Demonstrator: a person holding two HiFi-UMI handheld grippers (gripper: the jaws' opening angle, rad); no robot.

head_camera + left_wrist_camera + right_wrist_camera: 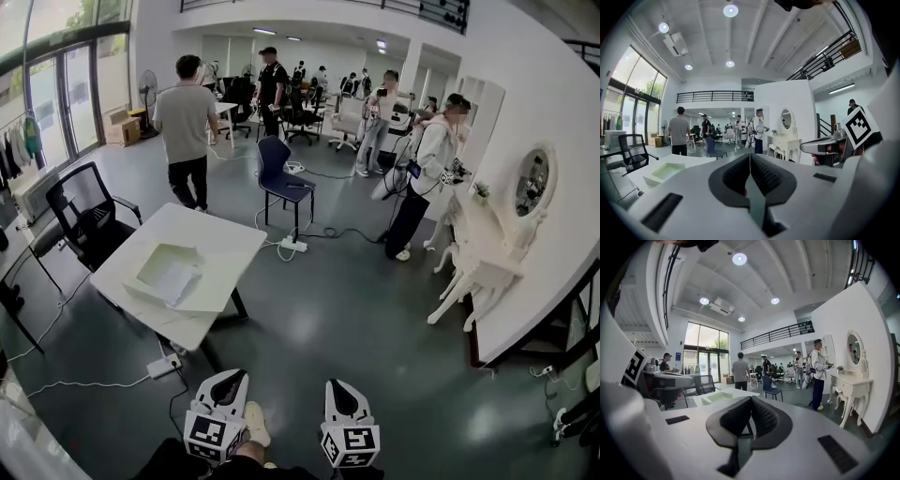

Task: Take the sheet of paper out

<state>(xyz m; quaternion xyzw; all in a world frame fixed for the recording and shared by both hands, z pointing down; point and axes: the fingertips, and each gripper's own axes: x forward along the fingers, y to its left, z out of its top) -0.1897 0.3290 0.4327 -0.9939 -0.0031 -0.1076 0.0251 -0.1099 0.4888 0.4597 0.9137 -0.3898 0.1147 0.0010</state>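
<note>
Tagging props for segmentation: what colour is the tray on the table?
Tray: pale green, nearly white. Best in the head view.

Head view: standing height, facing forward and steeply down over the floor. Left gripper and right gripper sit close at 6 o'clock; table at 10 o'clock, well apart.

Gripper views: low, near level, each looking along its own jaws, with its own body filling the lower half.

All three share the table, blue chair and dressing table, all distant.
</note>
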